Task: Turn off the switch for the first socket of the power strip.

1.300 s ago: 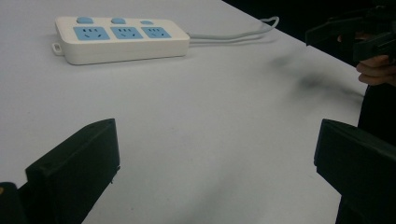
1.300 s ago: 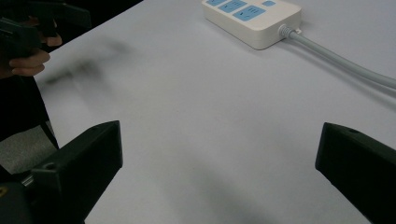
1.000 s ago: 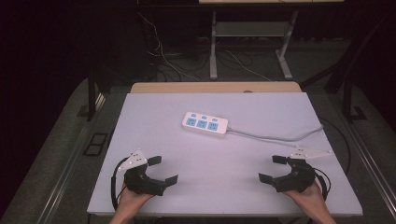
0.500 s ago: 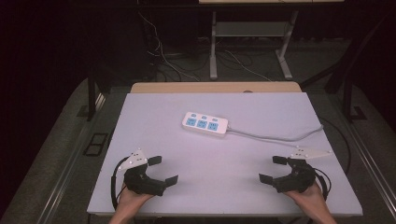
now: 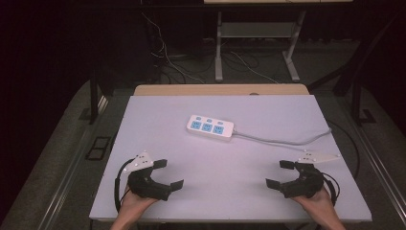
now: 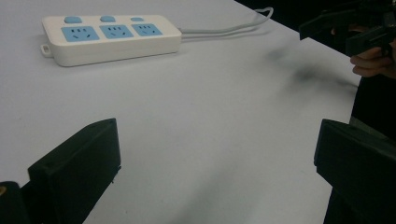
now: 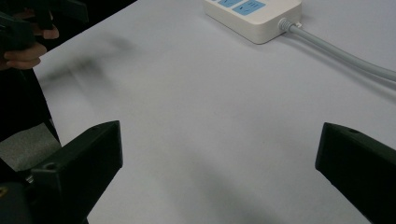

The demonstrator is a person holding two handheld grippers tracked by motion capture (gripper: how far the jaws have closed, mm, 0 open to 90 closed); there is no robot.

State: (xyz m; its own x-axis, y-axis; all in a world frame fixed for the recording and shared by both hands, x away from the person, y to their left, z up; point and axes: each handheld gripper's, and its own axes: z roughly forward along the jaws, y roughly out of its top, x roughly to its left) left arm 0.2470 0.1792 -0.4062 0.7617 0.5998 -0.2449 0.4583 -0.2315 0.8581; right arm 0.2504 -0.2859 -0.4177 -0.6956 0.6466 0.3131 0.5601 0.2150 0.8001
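A white power strip [image 5: 210, 128] with three blue sockets lies near the middle of the white table [image 5: 268, 191]; its grey cable [image 5: 287, 140] runs off to the right edge. In the left gripper view the power strip [image 6: 109, 38] is at the top left, and in the right gripper view its cable end [image 7: 254, 16] is at the top. My left gripper [image 5: 168, 174] rests at the near left of the table, open and empty. My right gripper [image 5: 280, 174] rests at the near right, also open and empty. Both are well short of the strip.
A wooden strip [image 5: 220, 90] borders the table's far edge. Beyond it on the dark floor are cables [image 5: 186, 57] and a metal stand [image 5: 256, 38]. A dark frame [image 5: 95, 96] stands left of the table.
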